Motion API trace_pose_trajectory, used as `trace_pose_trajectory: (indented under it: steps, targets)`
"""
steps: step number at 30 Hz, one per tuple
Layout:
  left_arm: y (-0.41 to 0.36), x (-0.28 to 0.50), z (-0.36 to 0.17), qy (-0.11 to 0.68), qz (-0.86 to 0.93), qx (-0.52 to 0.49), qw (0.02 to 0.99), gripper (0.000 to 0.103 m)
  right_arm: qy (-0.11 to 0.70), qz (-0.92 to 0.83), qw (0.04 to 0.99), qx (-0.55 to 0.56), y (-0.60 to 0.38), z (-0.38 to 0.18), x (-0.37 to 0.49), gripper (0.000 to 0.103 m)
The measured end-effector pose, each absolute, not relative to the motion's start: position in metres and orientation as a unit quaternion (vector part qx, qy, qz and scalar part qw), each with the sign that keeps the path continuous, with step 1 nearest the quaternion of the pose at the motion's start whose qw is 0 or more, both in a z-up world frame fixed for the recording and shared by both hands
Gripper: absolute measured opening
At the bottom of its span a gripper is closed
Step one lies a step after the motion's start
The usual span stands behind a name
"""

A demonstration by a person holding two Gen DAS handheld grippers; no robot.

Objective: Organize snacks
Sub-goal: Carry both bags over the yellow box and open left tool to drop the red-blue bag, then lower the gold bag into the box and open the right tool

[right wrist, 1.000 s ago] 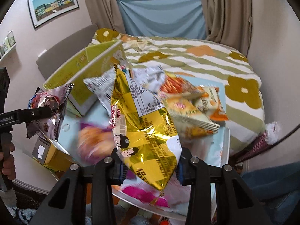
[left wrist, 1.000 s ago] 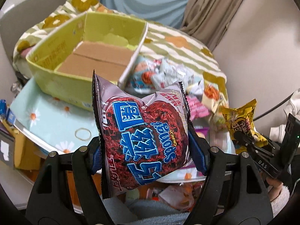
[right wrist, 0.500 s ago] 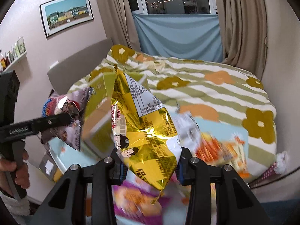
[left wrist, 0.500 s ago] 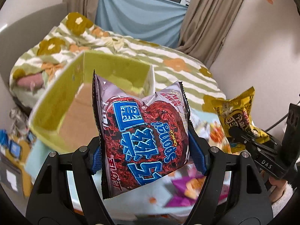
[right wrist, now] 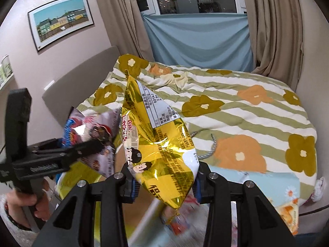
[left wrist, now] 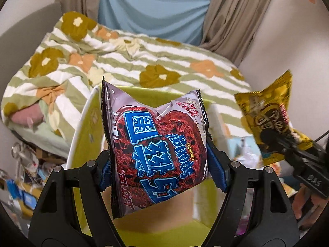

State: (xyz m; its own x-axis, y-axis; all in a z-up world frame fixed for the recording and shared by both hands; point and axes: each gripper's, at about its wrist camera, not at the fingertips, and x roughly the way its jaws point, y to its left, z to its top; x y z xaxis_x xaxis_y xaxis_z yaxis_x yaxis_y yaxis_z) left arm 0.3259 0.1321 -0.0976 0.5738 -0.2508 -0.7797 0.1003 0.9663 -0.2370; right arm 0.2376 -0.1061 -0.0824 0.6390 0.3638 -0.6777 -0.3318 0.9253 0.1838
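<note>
My left gripper (left wrist: 162, 170) is shut on a puffy red-and-silver snack bag with blue lettering (left wrist: 156, 144), held upright over the open yellow-green box (left wrist: 86, 131). The box's brown cardboard bottom (left wrist: 174, 207) shows below the bag. My right gripper (right wrist: 164, 183) is shut on a gold foil snack bag (right wrist: 158, 144) that stands tall between its pads. In the left wrist view the gold bag (left wrist: 269, 115) hangs at the right. The right wrist view shows the red bag (right wrist: 92, 131) in the left gripper (right wrist: 96, 144) at the left, with a hand below it.
A bed with a green-striped flowered blanket (right wrist: 236, 107) lies behind the box. A pale blue flowered tray (right wrist: 267, 183) with loose snack packets (right wrist: 287, 212) sits at the right. Clutter (left wrist: 22, 177) lies low at the left, curtains and walls beyond.
Both grippers have swung with their bags from the tray of snacks toward the green box. The red bag now hangs over the box's inside; both grips are unchanged.
</note>
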Motion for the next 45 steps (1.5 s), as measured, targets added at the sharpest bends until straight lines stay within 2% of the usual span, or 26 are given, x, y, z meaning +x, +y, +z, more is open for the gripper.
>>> trace_pose_trajectory:
  steps: [3,5,9,23,28,35,37,38,39,45]
  targets:
    - [0.137,0.349,-0.120,0.466,-0.105,-0.062,0.876,0.076,0.392,0.181,0.902,0.027,-0.089,-0.093,0.256,0.037]
    - [0.138,0.359,-0.133,0.477,-0.105,-0.050,0.871,0.081,0.402,0.173,0.899,0.032,-0.080,-0.101,0.266,0.037]
    - [0.141,0.368,-0.147,0.484,-0.099,-0.025,0.869,0.103,0.418,0.162,0.893,0.039,-0.071,-0.109,0.278,0.037]
    - [0.168,0.307,-0.126,0.480,-0.067,-0.041,0.874,0.103,0.463,0.180,0.867,0.028,-0.046,-0.110,0.295,0.038]
    - [0.180,0.300,-0.124,0.482,-0.054,-0.042,0.874,0.103,0.491,0.175,0.851,0.061,-0.041,-0.128,0.312,0.038]
    - [0.188,0.299,-0.133,0.484,-0.048,-0.053,0.872,0.103,0.506,0.157,0.847,0.047,-0.025,-0.156,0.323,0.041]
    - [0.186,0.296,-0.135,0.486,-0.047,-0.048,0.872,0.103,0.501,0.151,0.850,0.060,-0.027,-0.159,0.322,0.060]
    - [0.186,0.294,-0.136,0.487,-0.046,-0.045,0.871,0.103,0.499,0.150,0.851,0.072,-0.029,-0.160,0.321,0.091]
    - [0.185,0.293,-0.137,0.488,-0.046,-0.044,0.870,0.103,0.496,0.149,0.852,0.079,-0.029,-0.161,0.320,0.103]
    - [0.186,0.289,-0.135,0.487,-0.047,-0.044,0.871,0.103,0.484,0.142,0.861,0.067,-0.028,-0.149,0.307,0.103]
